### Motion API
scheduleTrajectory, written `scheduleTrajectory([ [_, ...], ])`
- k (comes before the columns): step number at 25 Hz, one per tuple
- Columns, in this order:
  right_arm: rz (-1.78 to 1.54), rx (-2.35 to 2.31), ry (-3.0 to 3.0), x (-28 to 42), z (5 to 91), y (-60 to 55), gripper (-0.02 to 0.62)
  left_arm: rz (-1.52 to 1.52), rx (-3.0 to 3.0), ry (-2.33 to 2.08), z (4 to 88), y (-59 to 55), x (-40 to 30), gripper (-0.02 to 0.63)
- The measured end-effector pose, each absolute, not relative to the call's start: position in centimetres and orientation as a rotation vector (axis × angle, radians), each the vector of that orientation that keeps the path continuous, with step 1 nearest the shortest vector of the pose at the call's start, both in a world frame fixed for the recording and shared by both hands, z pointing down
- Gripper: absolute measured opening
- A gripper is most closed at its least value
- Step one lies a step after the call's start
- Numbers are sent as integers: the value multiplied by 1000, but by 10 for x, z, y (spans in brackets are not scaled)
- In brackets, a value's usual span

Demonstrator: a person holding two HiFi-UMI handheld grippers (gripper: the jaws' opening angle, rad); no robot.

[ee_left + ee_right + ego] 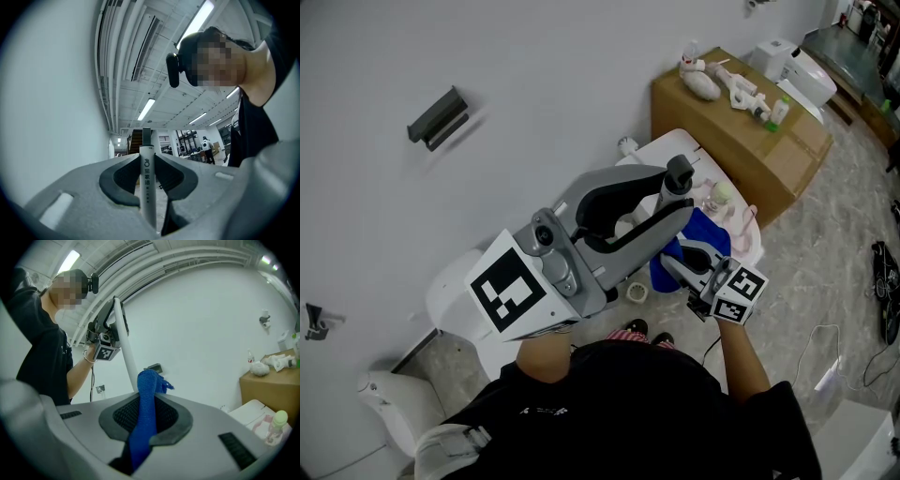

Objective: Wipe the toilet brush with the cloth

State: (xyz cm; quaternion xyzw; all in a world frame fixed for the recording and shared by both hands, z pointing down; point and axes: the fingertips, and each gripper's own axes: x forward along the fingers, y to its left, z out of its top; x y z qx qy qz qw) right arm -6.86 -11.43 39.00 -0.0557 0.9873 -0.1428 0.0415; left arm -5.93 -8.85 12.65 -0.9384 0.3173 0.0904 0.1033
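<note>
My left gripper (pixel 678 190) is raised and shut on the toilet brush; its white, printed handle (pixel 147 187) stands upright between the pads. In the right gripper view that handle (pixel 125 350) slants down from the left gripper (pixel 107 336) and passes behind the cloth. My right gripper (pixel 146 405) is shut on the blue cloth (pixel 144 418), whose bunched top lies against the handle's lower part. From the head view the cloth (pixel 703 236) shows just under the left jaws, with the right gripper (pixel 692 261) beneath it. The brush head is hidden.
A white table (pixel 667 148) under the grippers carries small bottles (pixel 719 196) and a tape roll (pixel 637 292). A cardboard box (pixel 750 141) with white items stands at the back right. A grey bracket (pixel 439 117) is on the wall, and a white fixture (pixel 394 403) sits low left.
</note>
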Motion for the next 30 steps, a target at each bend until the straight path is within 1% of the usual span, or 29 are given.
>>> scheduleTrajectory([
  [30,-584,-171,3168,-79,451,-107,61,248,-2802,957,130,-96,-54,98],
])
